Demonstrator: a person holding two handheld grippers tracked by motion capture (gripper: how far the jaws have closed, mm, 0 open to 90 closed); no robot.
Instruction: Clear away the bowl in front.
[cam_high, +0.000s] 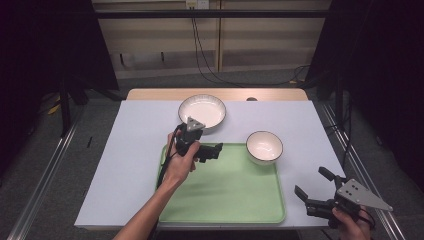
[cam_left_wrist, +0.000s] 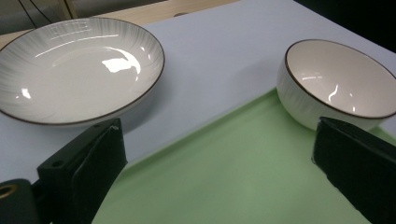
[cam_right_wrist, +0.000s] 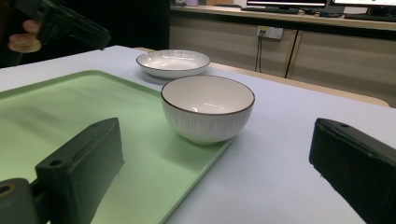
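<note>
1. Current state. The left gripper (cam_high: 214, 151) hovers over the far left part of the green tray (cam_high: 225, 200), jaws spread wide and holding nothing. The right gripper (cam_high: 311, 186) sits off the tray's near right corner, low over the table (cam_high: 125, 165), jaws also wide apart and empty.

2. Object positions. The bowl (cam_high: 264, 147) stands upright at the tray's far right corner; in the right gripper view, the bowl (cam_right_wrist: 208, 107) appears to overlap the tray edge, part on green, part on the table. The plate (cam_high: 202, 111) lies on the table just beyond the tray's far edge, apart from the bowl.

3. Likely step. The left gripper points toward the bowl, as the left gripper view shows: the bowl (cam_left_wrist: 337, 84) lies just past one jaw, the plate (cam_left_wrist: 77, 70) past the other. Judged from this, the bowl is the next thing to be grasped.

4. Approach. Bring the left gripper level with the bowl's rim, with one jaw inside the bowl and one outside its wall. Keep the jaws fully spread until the wall lies between the pads.

5. Grip. Close on the wall squarely. The glazed surface will likely be slippery, so seat the pads well below the rim.

6. Hazard. The bowl may rock on the tray edge. Avoid pushing sideways before the grip is firm.

7. Clearance. Hold the right gripper back, clear of the bowl's path.
</note>
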